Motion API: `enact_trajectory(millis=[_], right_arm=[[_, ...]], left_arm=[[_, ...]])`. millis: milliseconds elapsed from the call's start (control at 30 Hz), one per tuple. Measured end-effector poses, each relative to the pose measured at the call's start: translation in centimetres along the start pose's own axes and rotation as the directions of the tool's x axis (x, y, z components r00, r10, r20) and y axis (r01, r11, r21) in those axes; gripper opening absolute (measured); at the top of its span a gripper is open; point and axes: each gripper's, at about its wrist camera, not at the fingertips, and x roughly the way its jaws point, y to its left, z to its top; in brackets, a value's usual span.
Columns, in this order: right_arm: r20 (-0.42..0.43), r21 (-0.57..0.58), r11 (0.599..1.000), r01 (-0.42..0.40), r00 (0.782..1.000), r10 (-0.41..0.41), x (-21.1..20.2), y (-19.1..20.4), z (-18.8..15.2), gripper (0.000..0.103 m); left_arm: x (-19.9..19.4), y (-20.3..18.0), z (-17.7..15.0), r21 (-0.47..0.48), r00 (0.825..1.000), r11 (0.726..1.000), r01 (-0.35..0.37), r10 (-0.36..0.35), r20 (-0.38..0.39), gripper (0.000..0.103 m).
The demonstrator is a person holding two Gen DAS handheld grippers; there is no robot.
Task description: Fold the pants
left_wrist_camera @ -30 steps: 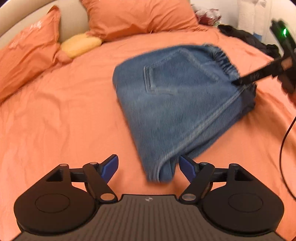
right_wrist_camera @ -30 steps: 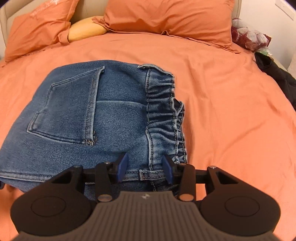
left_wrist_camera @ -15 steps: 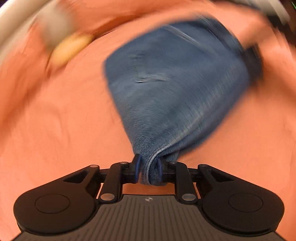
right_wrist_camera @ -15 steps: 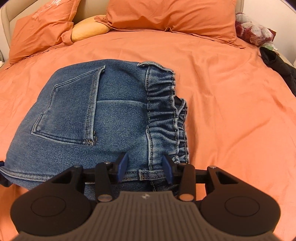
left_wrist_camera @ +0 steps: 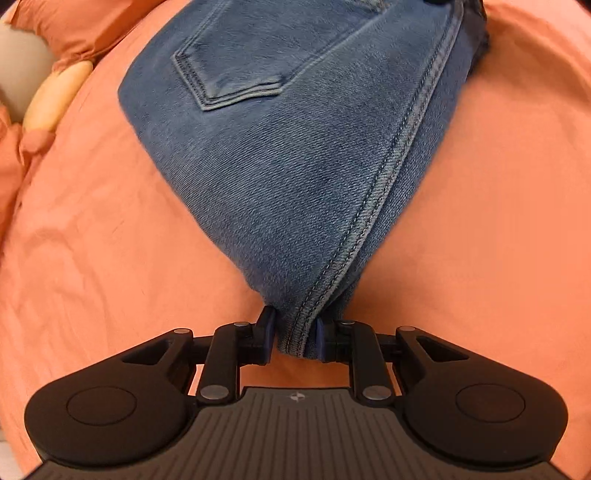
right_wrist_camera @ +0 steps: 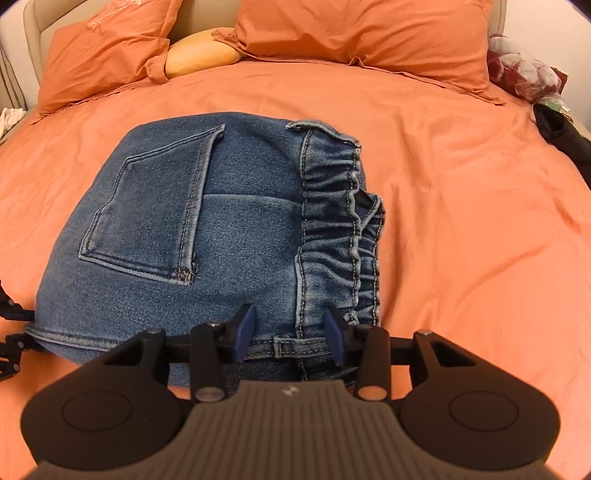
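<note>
Folded blue denim pants [left_wrist_camera: 295,147] lie on the orange bedsheet [left_wrist_camera: 110,240], back pocket up. My left gripper [left_wrist_camera: 294,336] is shut on the folded seam corner of the pants. In the right wrist view the pants [right_wrist_camera: 221,229] fill the middle, with the elastic waistband to the right. My right gripper [right_wrist_camera: 290,334] is part closed around the waistband edge and a belt loop; the denim lies between its blue pads [right_wrist_camera: 245,328]. The left gripper [right_wrist_camera: 11,332] shows at the left edge of the right wrist view.
Orange pillows [right_wrist_camera: 362,33] and a yellow cushion [right_wrist_camera: 199,55] lie at the head of the bed. A plush toy [right_wrist_camera: 524,77] and a dark garment [right_wrist_camera: 561,133] lie at the right edge. Bare sheet lies to the right of the pants.
My left gripper moved forward onto the pants' corner and shut on it. My right gripper kept its hold near the waistband; the pants shifted slightly.
</note>
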Motion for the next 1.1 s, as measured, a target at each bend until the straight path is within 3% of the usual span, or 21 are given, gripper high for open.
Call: enact_trajectory(millis=[133, 233, 267, 333, 400, 467, 567, 633, 700, 767, 867, 1000, 1100], right_arm=[[-0.01, 0.034, 0.999, -0.013, 1.0, 0.014, -0.8, -0.6, 0.5, 0.04], [0.002, 0.072, 0.997, -0.041, 0.999, 0.04, -2.5, -1.0, 0.3, 0.054], [0.0, 0.084, 0.995, -0.048, 0.999, 0.048, -3.2, -1.2, 0.0, 0.068], [0.019, 0.095, 0.994, -0.057, 0.998, 0.056, -4.6, -1.6, -0.8, 0.07], [0.03, 0.139, 0.988, -0.07, 0.997, 0.066, -5.7, -2.4, -1.6, 0.074], [0.05, 0.253, 0.962, -0.104, 0.994, 0.095, -6.3, -3.8, -2.6, 0.078], [0.09, 0.489, 0.849, -0.2, 0.98, 0.179, -5.6, -6.6, -4.5, 0.087], [0.12, 0.596, 0.762, -0.255, 0.966, 0.229, -4.5, -7.8, -5.5, 0.087], [0.128, 0.646, 0.712, -0.274, 0.959, 0.253, -3.3, -8.2, -6.0, 0.087], [0.136, 0.657, 0.694, -0.294, 0.952, 0.274, -2.1, -8.2, -6.0, 0.087], [0.151, 0.663, 0.681, -0.311, 0.946, 0.285, -0.6, -8.2, -5.6, 0.087], [0.143, 0.659, 0.677, -0.328, 0.938, 0.315, 1.7, -8.6, -5.2, 0.087], [0.146, 0.64, 0.678, -0.361, 0.924, 0.353, 3.3, -8.8, -5.0, 0.088]], left_arm=[[-2.5, 0.0, -0.3, 0.025, 0.999, 0.999, -0.028, 0.028, 0.026, 0.035], [-4.6, 0.5, -0.5, 0.0, 0.999, 1.0, -0.015, 0.015, 0.05, 0.048], [-5.5, 0.5, -0.7, 0.005, 0.998, 1.0, -0.013, 0.013, 0.063, 0.05], [-7.2, 0.6, -1.0, -0.001, 0.995, 1.0, 0.001, -0.001, 0.103, 0.065], [-8.8, 1.7, -1.0, -0.071, 0.988, 0.997, 0.034, -0.022, 0.156, 0.072], [-9.3, 3.5, -1.0, -0.185, 0.978, 0.979, 0.088, -0.05, 0.203, 0.075], [-9.5, 6.1, -1.1, -0.361, 0.951, 0.913, 0.189, -0.079, 0.298, 0.086], [-8.5, 8.3, -0.9, -0.47, 0.934, 0.846, 0.253, -0.086, 0.347, 0.09], [-7.1, 10.2, -0.7, -0.557, 0.918, 0.764, 0.327, -0.117, 0.379, 0.09], [-5.5, 11.5, -0.4, -0.617, 0.904, 0.688, 0.383, -0.141, 0.404, 0.09], [-2.8, 12.9, 0.2, -0.672, 0.895, 0.609, 0.421, -0.157, 0.418, 0.09], [0.4, 14.2, 0.7, -0.718, 0.894, 0.542, 0.437, -0.174, 0.412, 0.09], [2.6, 14.9, 1.0, -0.728, 0.878, 0.493, 0.477, -0.223, 0.424, 0.09]])
